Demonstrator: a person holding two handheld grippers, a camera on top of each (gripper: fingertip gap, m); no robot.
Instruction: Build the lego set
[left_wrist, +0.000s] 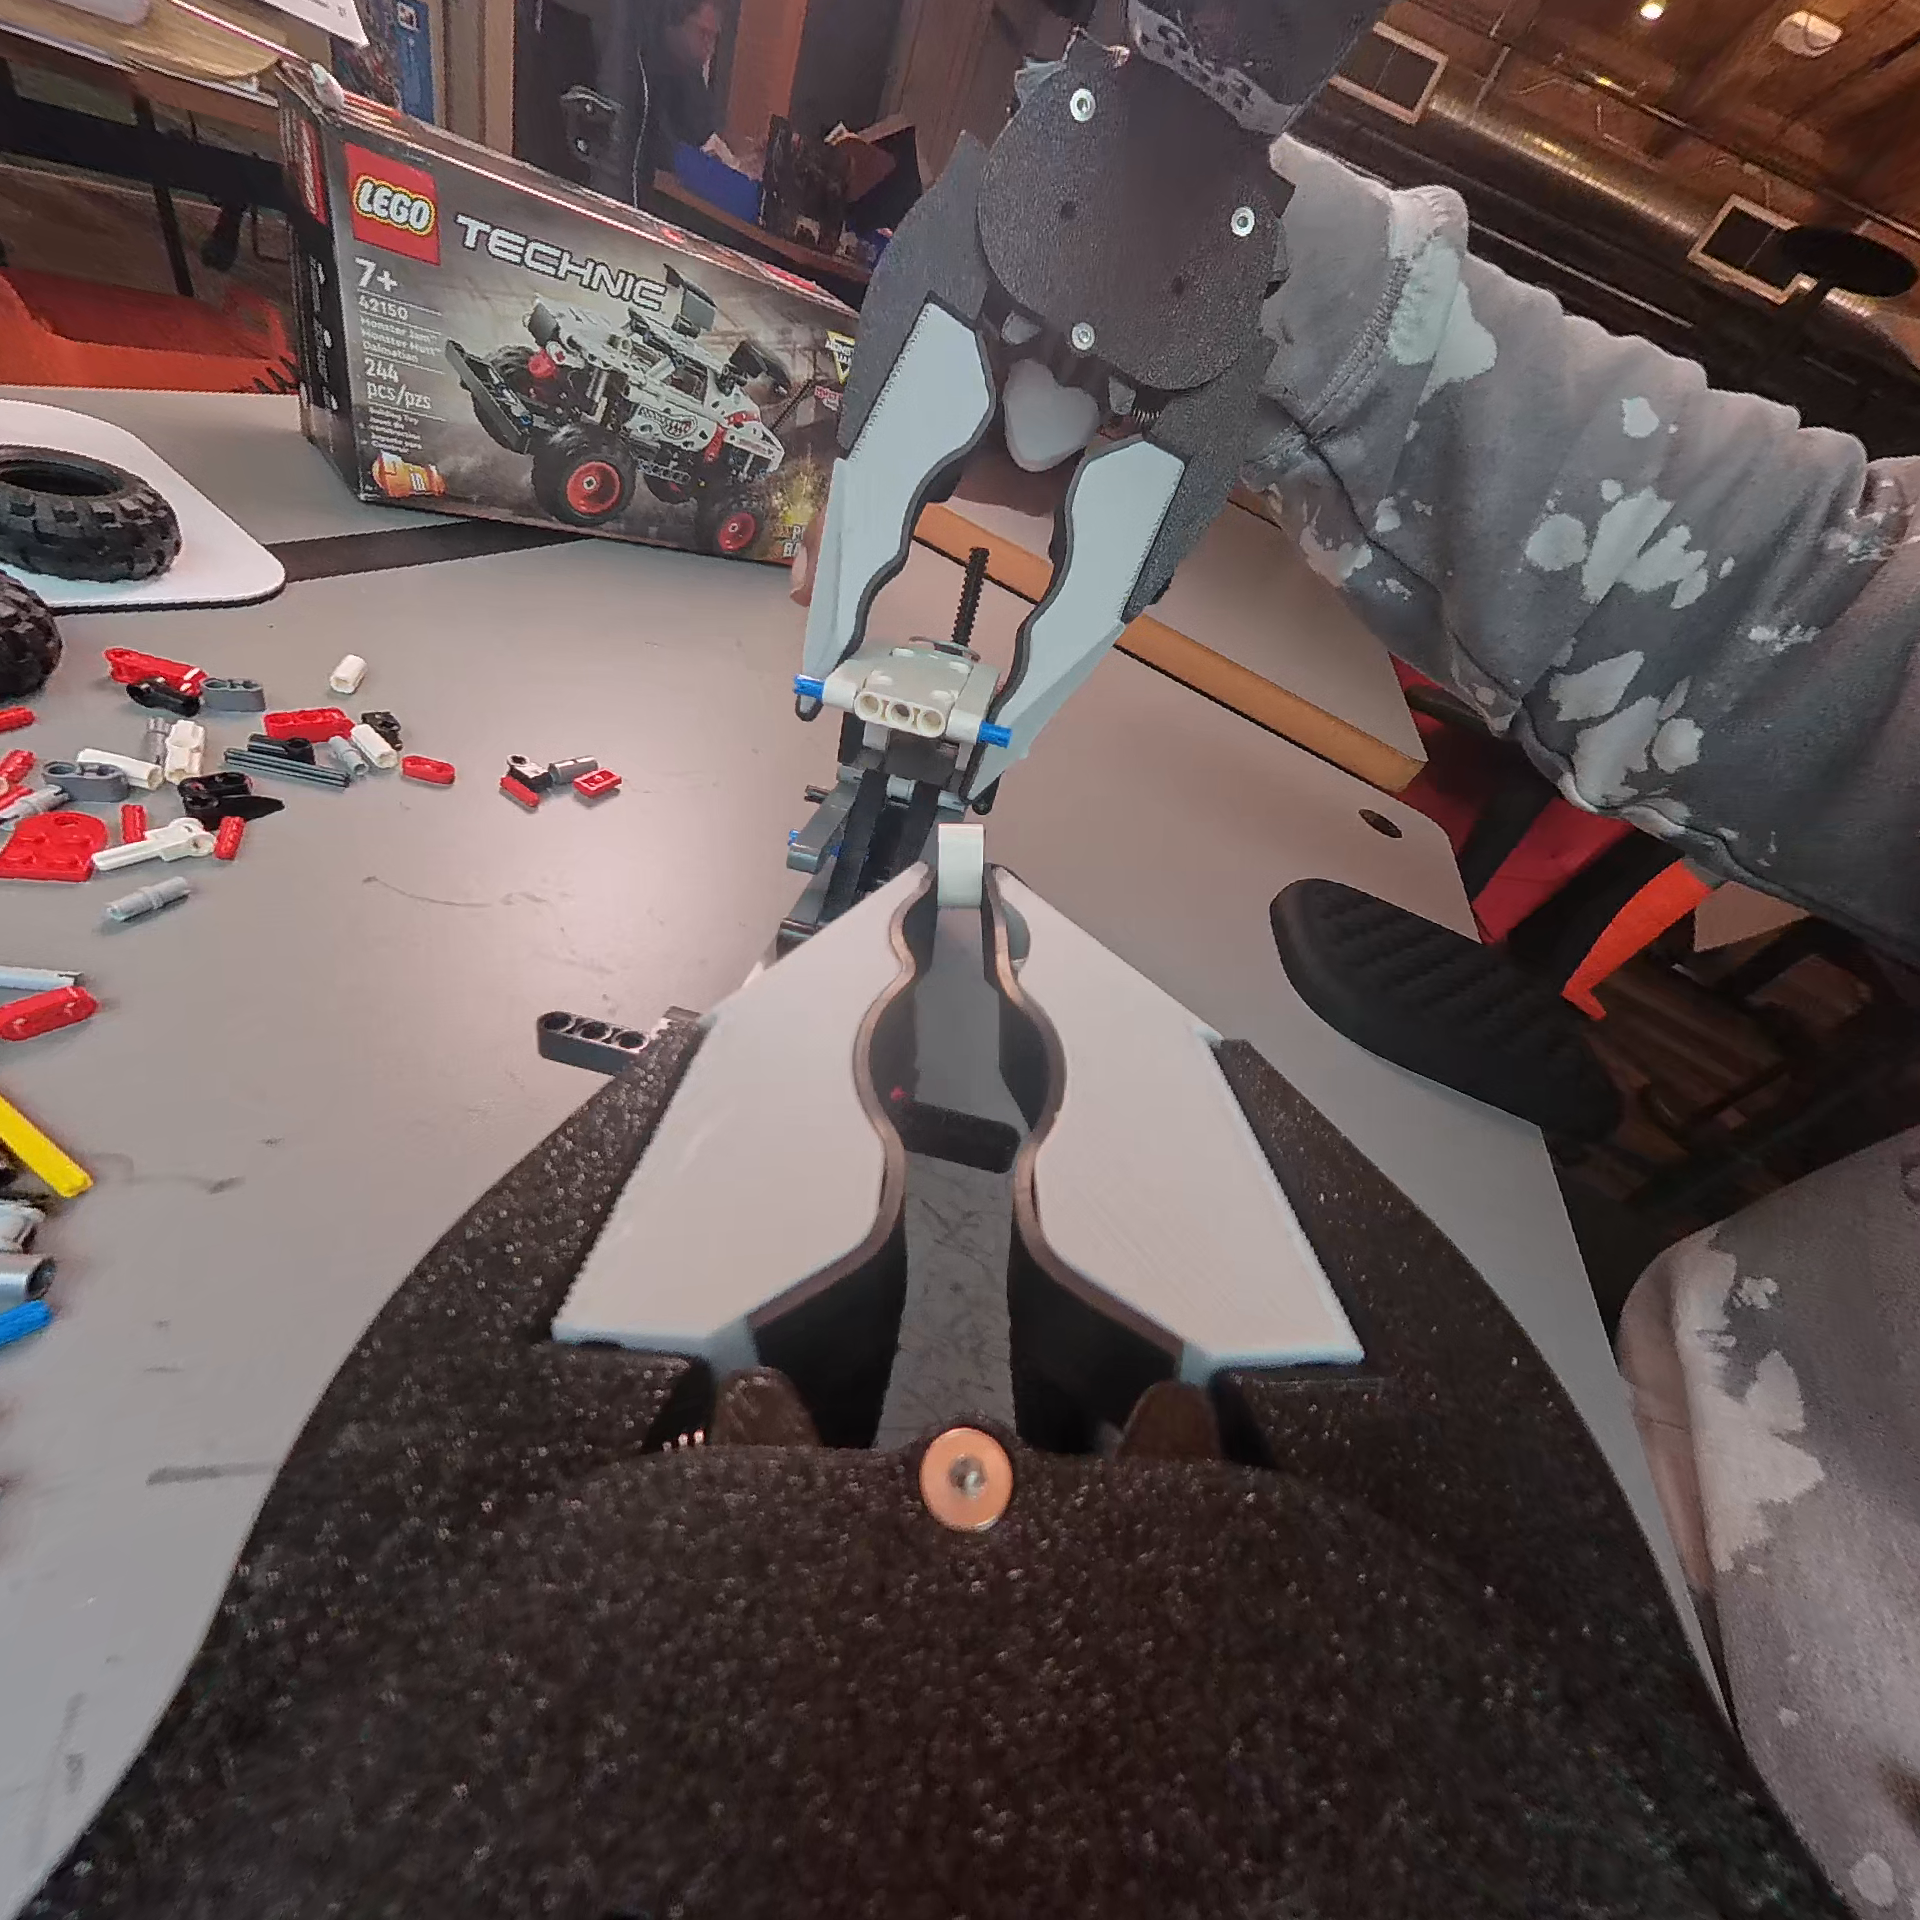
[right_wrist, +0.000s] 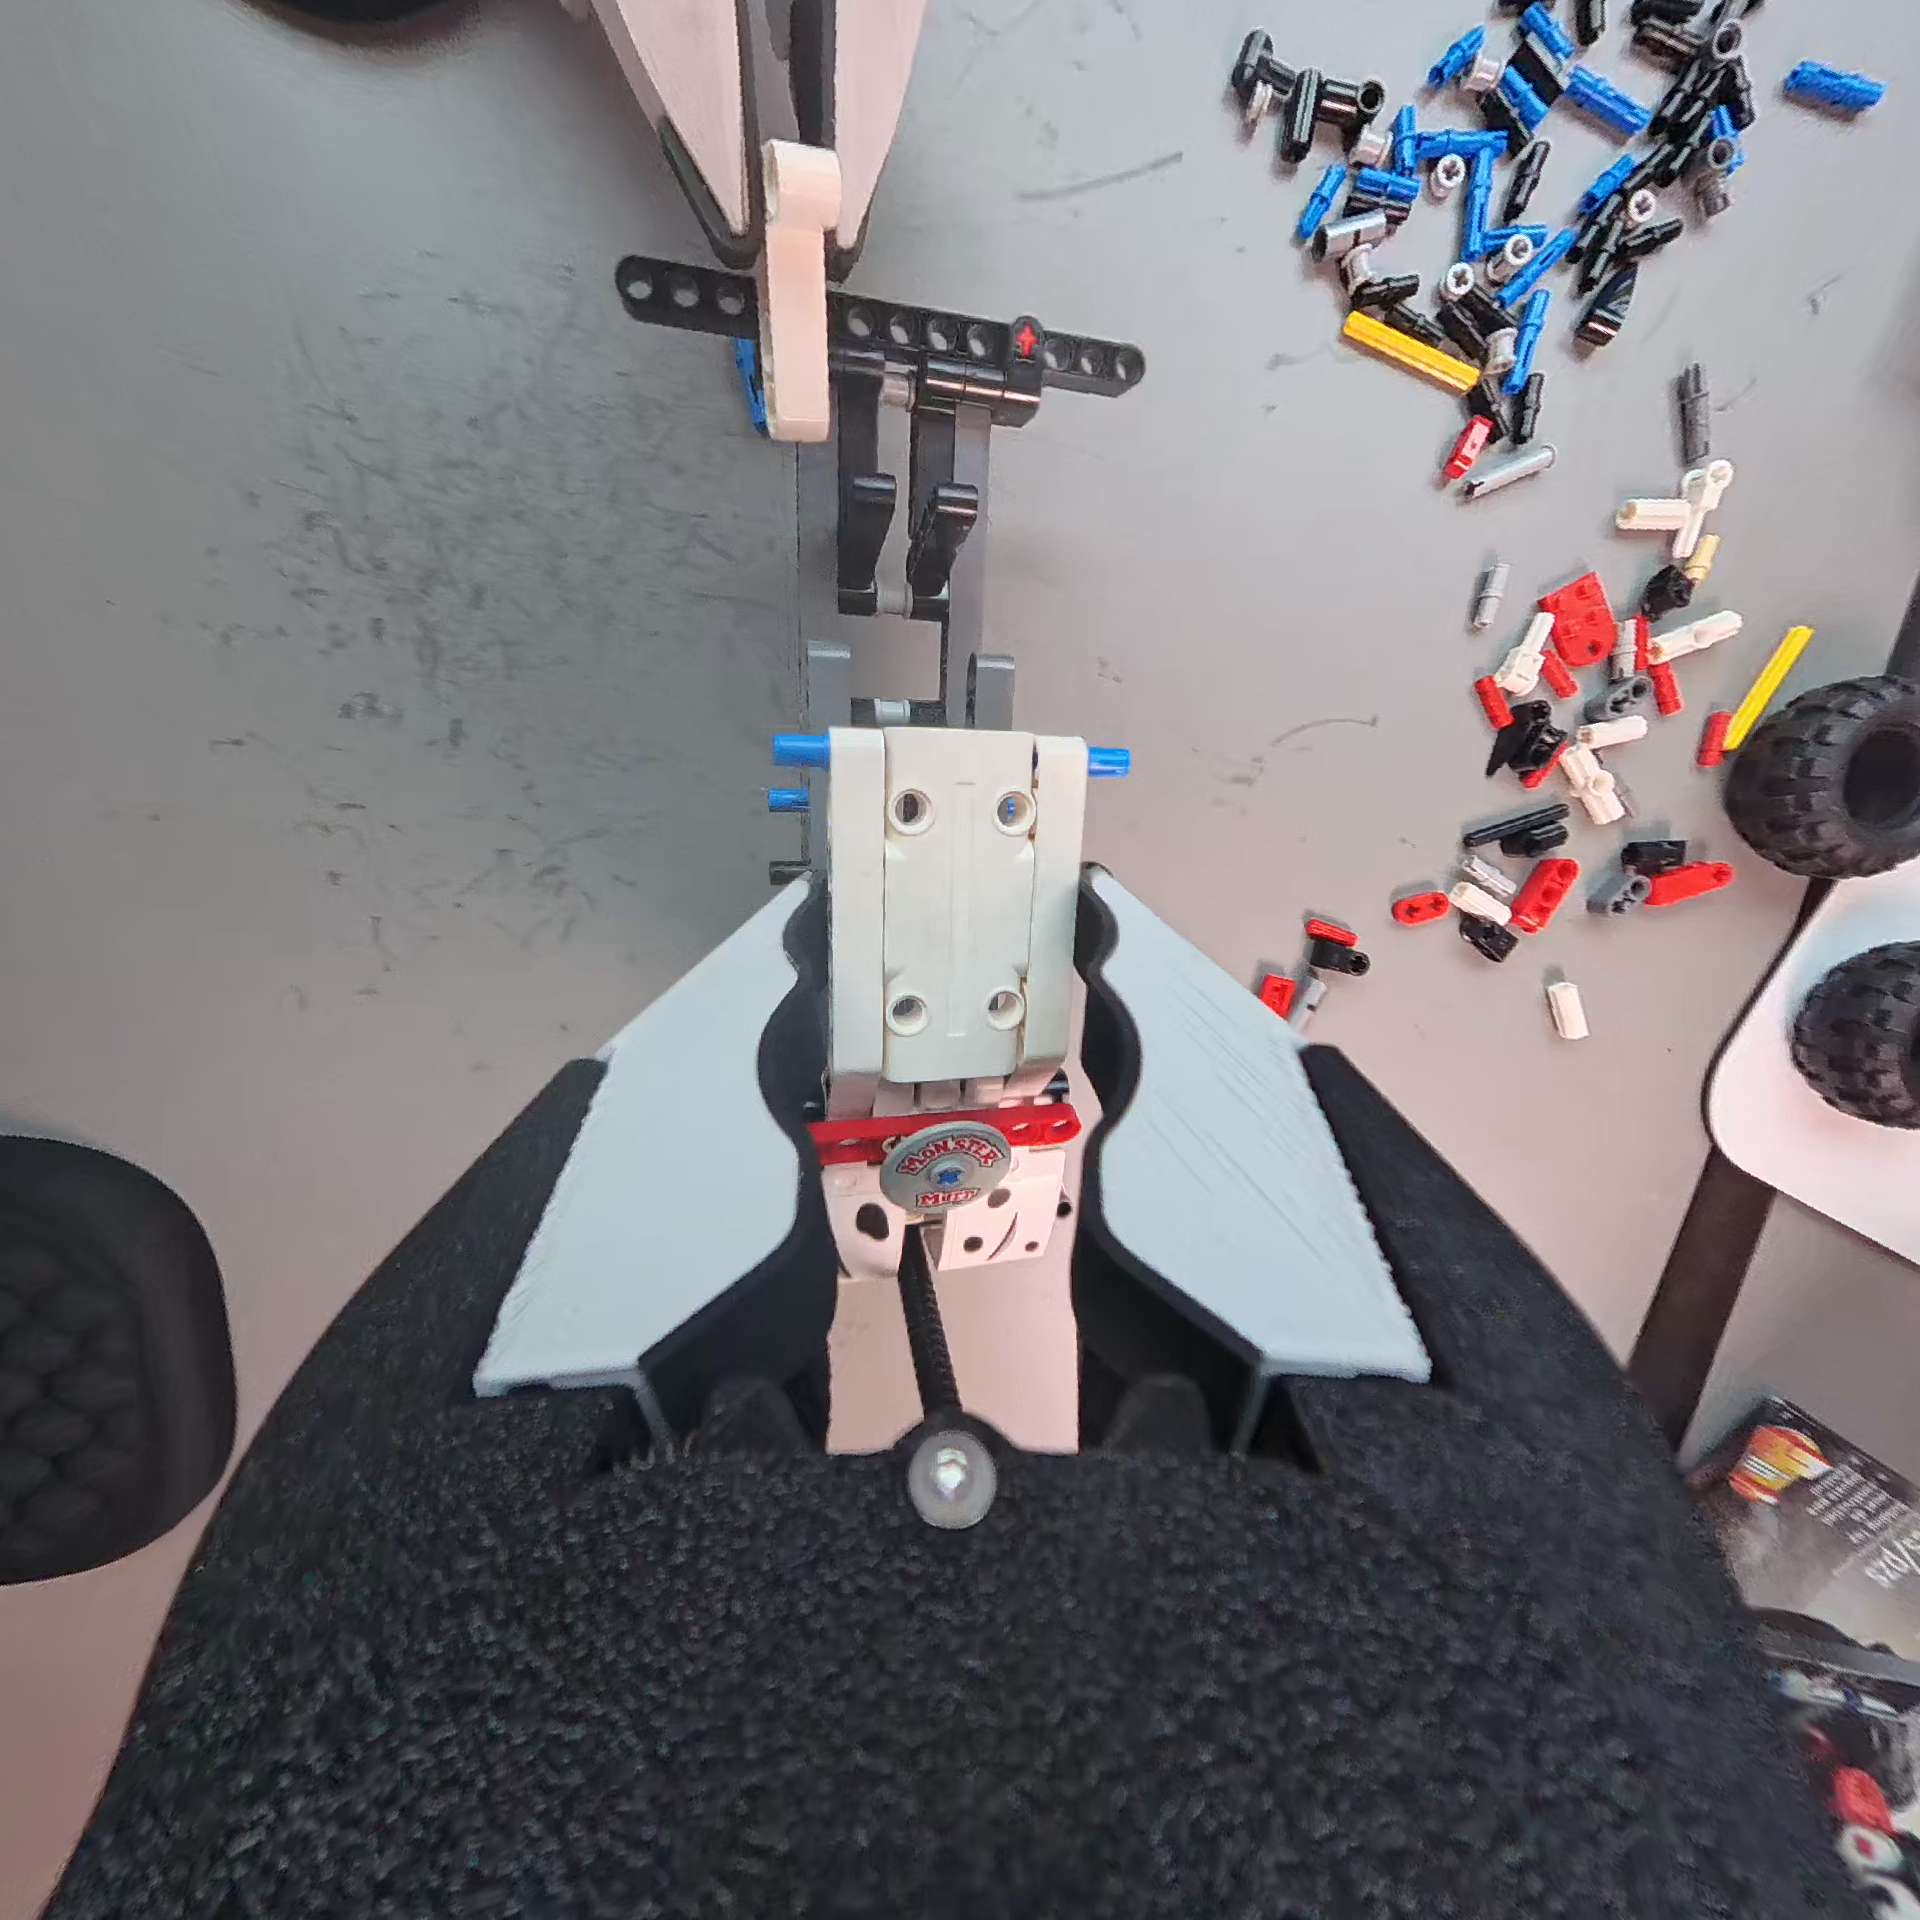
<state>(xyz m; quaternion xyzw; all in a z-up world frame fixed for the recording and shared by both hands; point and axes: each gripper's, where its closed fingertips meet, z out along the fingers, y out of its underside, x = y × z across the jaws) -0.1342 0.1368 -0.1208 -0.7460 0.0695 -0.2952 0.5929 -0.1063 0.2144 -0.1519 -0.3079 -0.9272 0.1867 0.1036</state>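
The partly built model (right_wrist: 956, 904) has a white panel body, blue pins on its sides, a dark grey frame and a long black beam (right_wrist: 1081, 358) at its far end. My right gripper (right_wrist: 951, 883) is shut on the white body and holds the model on end over the grey table; it also shows in the left wrist view (left_wrist: 902, 727). My left gripper (left_wrist: 961, 883) is shut on a white curved beam (left_wrist: 961, 857). In the right wrist view the left gripper (right_wrist: 795, 239) holds this white beam (right_wrist: 800, 301) against the left part of the black beam.
The set's box (left_wrist: 561, 353) stands at the back. Loose red, white, black and blue parts (left_wrist: 208, 758) (right_wrist: 1507, 208) are scattered on the table. Black tyres (right_wrist: 1829, 774) lie by a white tray (right_wrist: 1766, 1143). A short dark beam (left_wrist: 592, 1034) and a booklet (right_wrist: 1829, 1558) lie nearby. Left tips to right tips: about 10 centimetres.
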